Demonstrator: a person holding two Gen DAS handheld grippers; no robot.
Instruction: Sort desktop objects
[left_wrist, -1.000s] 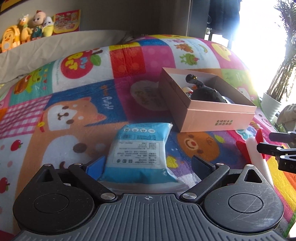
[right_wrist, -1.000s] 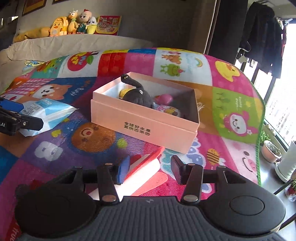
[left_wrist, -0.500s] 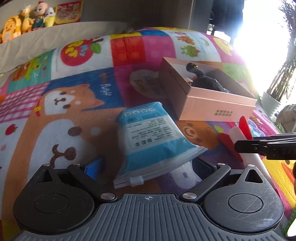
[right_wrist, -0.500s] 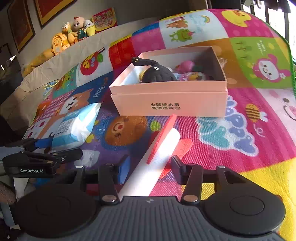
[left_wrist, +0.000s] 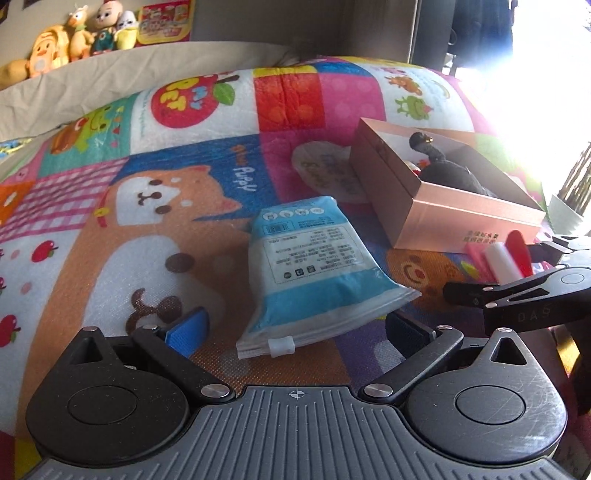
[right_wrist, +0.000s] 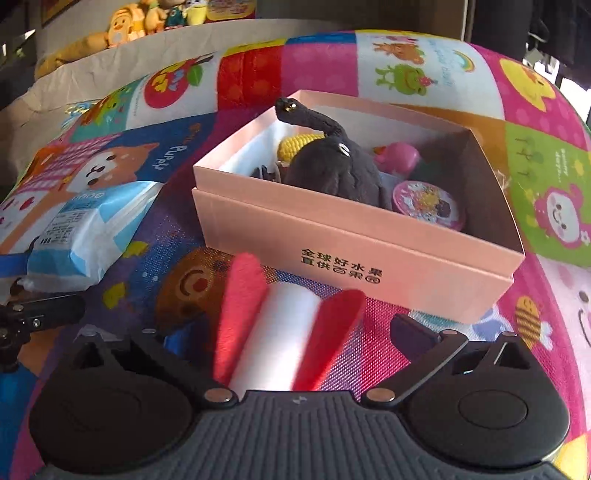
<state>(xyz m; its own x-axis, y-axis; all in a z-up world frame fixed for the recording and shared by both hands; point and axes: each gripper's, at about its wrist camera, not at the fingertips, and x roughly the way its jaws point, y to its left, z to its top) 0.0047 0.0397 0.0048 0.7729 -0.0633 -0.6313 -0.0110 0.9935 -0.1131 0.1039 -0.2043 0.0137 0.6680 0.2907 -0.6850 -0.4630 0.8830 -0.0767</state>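
Right gripper (right_wrist: 295, 332) jaws have just sprung wide, freeing the roll (right_wrist: 284, 332) between my fingers; box (right_wrist: 369, 258) ahead, so it is not yet sorted. Left gripper (left_wrist: 295, 328) is open, empty, with the pack (left_wrist: 314, 266) between its fingers.

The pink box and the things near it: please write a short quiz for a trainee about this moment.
1. True or false: the pink box has a lid on.
2. Which lies between the fingers of the right tool? A) blue pouch B) white and red plush toy C) black plush toy
3. Where does the blue pouch lie, inside the box or on the mat?

Key:
1. False, it is open.
2. B; the jaws have just been opening and stand wide apart from it.
3. On the mat.
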